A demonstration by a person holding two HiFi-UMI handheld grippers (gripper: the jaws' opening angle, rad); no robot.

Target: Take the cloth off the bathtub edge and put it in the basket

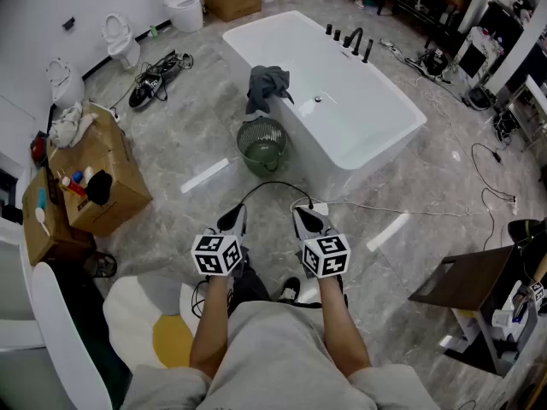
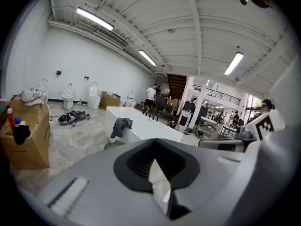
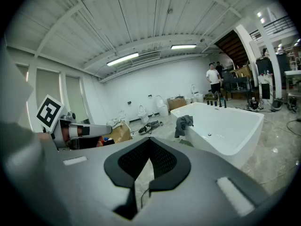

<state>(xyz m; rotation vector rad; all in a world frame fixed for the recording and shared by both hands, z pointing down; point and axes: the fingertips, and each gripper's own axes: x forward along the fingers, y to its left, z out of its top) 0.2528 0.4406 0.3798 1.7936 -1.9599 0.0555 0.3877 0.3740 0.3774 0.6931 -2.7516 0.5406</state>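
Note:
A grey cloth (image 1: 267, 86) hangs over the near-left edge of the white bathtub (image 1: 376, 125). Right below it on the floor stands a green wire basket (image 1: 261, 144). The cloth (image 2: 121, 125) also shows far ahead in the left gripper view, and again as a grey cloth (image 3: 183, 124) on the tub rim in the right gripper view. My left gripper (image 1: 232, 221) and right gripper (image 1: 308, 220) are held side by side well short of the tub, both shut with nothing in them.
Open cardboard boxes (image 1: 94, 173) with bottles stand at the left. Toilets (image 1: 182, 2) line the far wall. A black cable (image 1: 272, 185) runs on the marble floor toward the grippers. A dark stand (image 1: 466, 284) is at the right. People stand far behind the tub (image 3: 215, 79).

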